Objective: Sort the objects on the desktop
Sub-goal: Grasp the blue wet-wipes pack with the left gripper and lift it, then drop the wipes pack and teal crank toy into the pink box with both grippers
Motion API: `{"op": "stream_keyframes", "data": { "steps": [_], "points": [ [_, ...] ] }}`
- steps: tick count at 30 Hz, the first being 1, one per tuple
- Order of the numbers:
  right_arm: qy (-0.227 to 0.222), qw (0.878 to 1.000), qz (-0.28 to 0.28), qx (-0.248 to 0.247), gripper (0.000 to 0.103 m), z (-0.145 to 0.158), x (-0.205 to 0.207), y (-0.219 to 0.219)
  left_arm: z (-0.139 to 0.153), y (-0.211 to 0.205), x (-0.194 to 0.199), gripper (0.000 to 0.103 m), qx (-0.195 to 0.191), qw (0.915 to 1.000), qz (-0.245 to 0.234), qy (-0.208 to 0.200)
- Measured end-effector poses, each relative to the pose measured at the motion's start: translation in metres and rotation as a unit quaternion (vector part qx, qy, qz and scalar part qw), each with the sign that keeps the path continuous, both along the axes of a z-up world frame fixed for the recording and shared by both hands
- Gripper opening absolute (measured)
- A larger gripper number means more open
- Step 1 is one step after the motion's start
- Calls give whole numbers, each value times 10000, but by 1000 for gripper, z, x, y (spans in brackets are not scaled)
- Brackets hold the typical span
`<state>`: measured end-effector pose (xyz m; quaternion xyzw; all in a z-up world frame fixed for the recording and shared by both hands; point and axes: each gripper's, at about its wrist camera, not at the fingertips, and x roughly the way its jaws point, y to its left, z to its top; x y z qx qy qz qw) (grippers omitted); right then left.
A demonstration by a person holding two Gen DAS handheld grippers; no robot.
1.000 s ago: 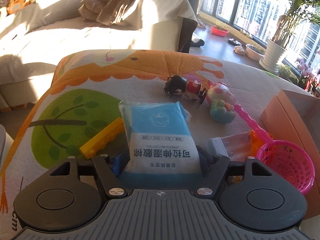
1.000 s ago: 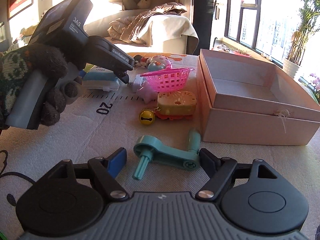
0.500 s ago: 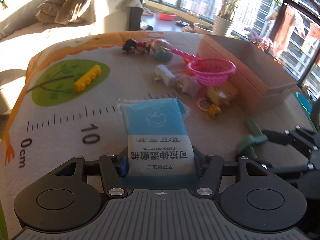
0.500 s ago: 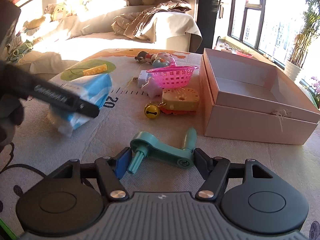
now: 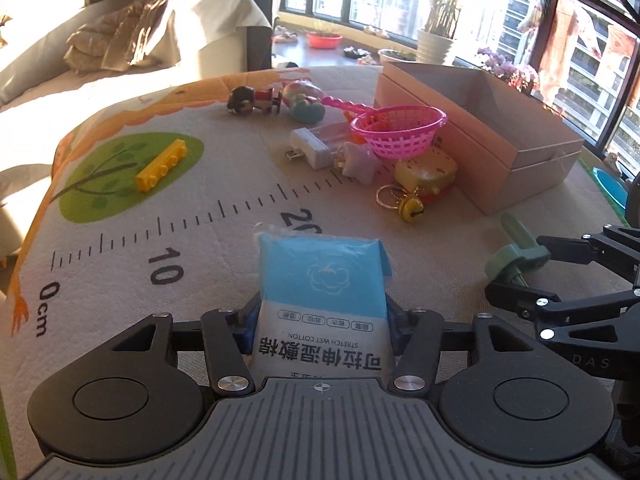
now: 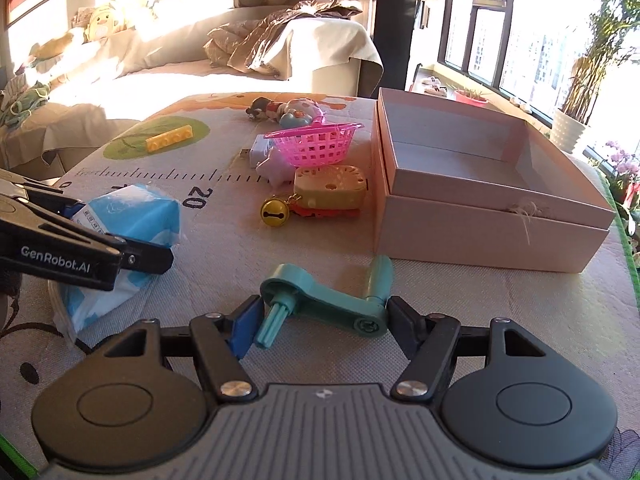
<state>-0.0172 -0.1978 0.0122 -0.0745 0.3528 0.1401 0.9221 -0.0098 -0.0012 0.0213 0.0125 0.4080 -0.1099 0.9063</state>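
We had both tools loaded and the carrying step of the sort in hand. Our left tool (image 5: 320, 332) was closing its jaws on the blue wipes packet (image 5: 320, 300), pinched at its near end and, seen from the right wrist, lifted off the counter (image 5: 224, 168). Our right tool (image 6: 320, 320) gripped the teal crank handle (image 6: 324, 304) across its length, low over the counter. The open pink box (image 6: 460, 168) stood at two o'clock of the right tool, apparently empty. We judged the next move to be swinging each load over the box wall and releasing inside; the limp packet would sag and might catch the rim.

At twelve o'clock, still unsorted, lay the pink basket (image 6: 316, 144), a yellow bell (image 6: 274, 213), a cream toy (image 6: 330, 188) and a yellow brick (image 6: 168, 139). The things behind the basket overlapped and were hard to tell apart. The packet's pinched end was hidden by the tool, and the box's near inner floor by its wall.
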Motion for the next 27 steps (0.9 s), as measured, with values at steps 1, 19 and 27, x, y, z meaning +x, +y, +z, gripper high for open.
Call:
{"op": "stream_keyframes", "data": {
  "steps": [1,19,27],
  "points": [
    [-12,10000,-12,30,68,2,-2,-2,2,1,-3,58,5,10000,-24,-33],
    [-1191,9913,-11,559,68,98,-17,-44,81,-31,-16,57,4,9916,-562,-1165],
    [-1398,9845,-925,510,68,109,62,-113,104,-107,74,58,-355,9823,-1200,-1394]
  ]
}}
